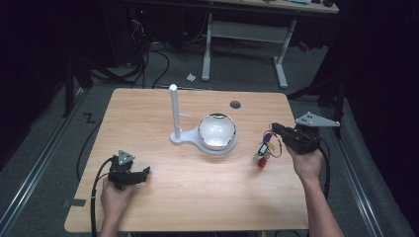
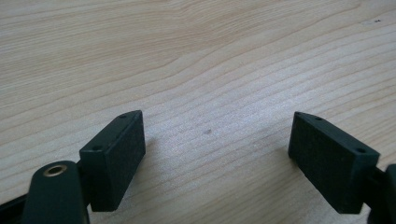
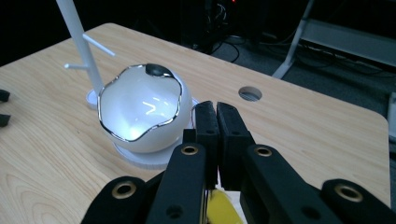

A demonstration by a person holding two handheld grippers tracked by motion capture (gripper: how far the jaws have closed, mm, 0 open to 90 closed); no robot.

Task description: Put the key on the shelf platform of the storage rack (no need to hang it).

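A: What is on the wooden counter [image 1: 197, 197]?

B: A white stand [image 1: 175, 116] with a tall pole is in the middle, toward the far side. A white bowl [image 1: 217, 131] with a shiny wavy rim sits on the stand's round base, just right of the pole. Two thin pegs stick out of the pole.

A: Where is the left hand-held gripper [image 1: 143, 174]?

B: Near the front left of the counter. A hand [image 1: 114, 195] holds it. In the left gripper view its two black jaws are spread wide, with bare wood between them. It holds nothing.

A: And the right hand-held gripper [image 1: 272, 129]?

B: On the right side of the counter, held by the other hand [image 1: 307, 163]. It points left, toward the bowl. In the right gripper view its jaws are pressed tight together.

A: Is it holding something?

B: Yes. A bunch of keys [image 1: 265, 149] with yellow, red and purple bits hangs from its tip, just right of the bowl. The jaws pinch the thin ring or wire at the top of the bunch. In the right gripper view a bit of yellow peeks out under the jaws.

A: Anything else?

B: A small round hole [image 1: 235, 104] in the counter, at the far side past the bowl. Past the counter there is a white desk frame [image 1: 244, 34] and dark cables [image 1: 148, 61] on the floor.
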